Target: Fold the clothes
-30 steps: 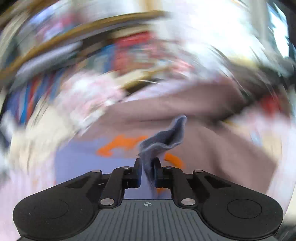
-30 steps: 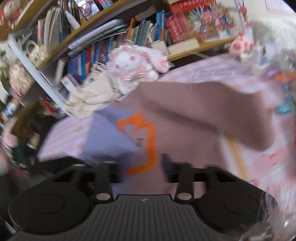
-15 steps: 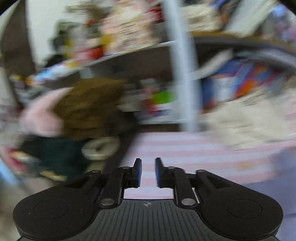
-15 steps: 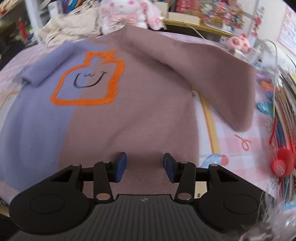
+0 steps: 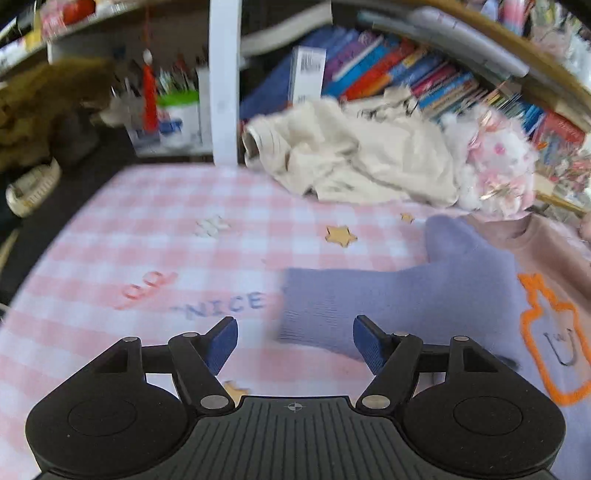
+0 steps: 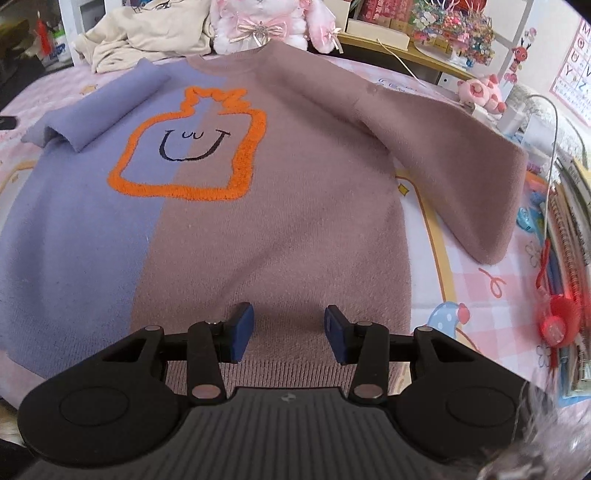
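Your left tongs (image 5: 294,345) have let go of the purple cuff they pinched a second ago and swung out over the pink checked cloth (image 5: 147,236); their jaws have just been opening and now stand wide with nothing between them; your right tongs (image 6: 288,334) have come down to the sweater's (image 6: 280,206) hem, half open and empty, hovering over the brown knit. The sweater lies flat, face up, neck away from you and hem toward you; its purple sleeve (image 5: 388,306) is folded in at the shoulder, its long axis running from the cuff, just ahead and right of your left tongs, back toward the body; so the left hand is the nearer one to it. The brown sleeve (image 6: 461,158) is spread out to the right, angled down and away from the body, and the right hand sits closer to that one. There is bare cloth on the left; on the right, books and red trinkets (image 6: 557,325) crowd the edge; a cream garment (image 5: 351,162) and a plush toy (image 6: 266,22) sit beyond the neck.
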The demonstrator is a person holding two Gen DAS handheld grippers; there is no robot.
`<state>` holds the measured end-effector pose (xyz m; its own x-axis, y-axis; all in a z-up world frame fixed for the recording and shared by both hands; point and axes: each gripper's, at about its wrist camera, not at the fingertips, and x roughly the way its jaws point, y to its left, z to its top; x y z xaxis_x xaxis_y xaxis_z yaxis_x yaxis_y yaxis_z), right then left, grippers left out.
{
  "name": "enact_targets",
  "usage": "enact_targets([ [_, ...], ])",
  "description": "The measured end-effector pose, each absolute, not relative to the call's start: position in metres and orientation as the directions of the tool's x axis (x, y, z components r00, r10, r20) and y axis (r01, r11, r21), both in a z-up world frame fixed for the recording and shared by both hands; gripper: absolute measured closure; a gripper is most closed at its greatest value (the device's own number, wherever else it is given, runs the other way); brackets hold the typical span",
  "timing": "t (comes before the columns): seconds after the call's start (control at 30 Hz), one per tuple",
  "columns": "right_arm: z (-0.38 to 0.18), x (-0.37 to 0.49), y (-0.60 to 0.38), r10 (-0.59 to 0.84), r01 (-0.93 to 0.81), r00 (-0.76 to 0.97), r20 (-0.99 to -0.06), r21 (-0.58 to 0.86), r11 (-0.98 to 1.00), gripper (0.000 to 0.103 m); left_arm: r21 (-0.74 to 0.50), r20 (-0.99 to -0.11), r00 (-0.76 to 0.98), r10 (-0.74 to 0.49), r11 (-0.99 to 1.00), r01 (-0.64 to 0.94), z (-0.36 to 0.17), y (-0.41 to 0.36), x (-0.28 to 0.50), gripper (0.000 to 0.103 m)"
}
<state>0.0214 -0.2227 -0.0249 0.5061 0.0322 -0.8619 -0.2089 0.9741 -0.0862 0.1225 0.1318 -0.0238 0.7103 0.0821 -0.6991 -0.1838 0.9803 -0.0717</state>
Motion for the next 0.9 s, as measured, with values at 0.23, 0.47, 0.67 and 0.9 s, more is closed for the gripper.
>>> enact_targets([
  [0.23,-0.025,0.02,-0.22,0.023,-0.181,0.512,-0.858,-0.082,0.98,0.062,-0.07,-0.736,0.67,0.097,0.974,-0.217,-0.04,0.126,0.141,0.078],
  [0.47,-0.024,0.022,-0.224,0.026,-0.158,0.495,-0.868,-0.061,0.986,0.062,-0.059,-0.663,0.721,0.199,0.947,-0.316,0.0,0.17,0.127,0.093],
  [0.67,-0.023,0.018,-0.209,0.091,-0.185,0.432,-0.897,0.011,0.983,0.061,0.025,-0.611,0.715,0.341,0.91,-0.413,0.038,0.261,0.109,0.092],
  [0.9,-0.022,0.007,-0.174,0.119,-0.284,0.44,-0.89,-0.012,0.959,0.062,0.05,-0.626,0.679,0.383,0.889,-0.456,0.034,0.269,0.085,0.069],
])
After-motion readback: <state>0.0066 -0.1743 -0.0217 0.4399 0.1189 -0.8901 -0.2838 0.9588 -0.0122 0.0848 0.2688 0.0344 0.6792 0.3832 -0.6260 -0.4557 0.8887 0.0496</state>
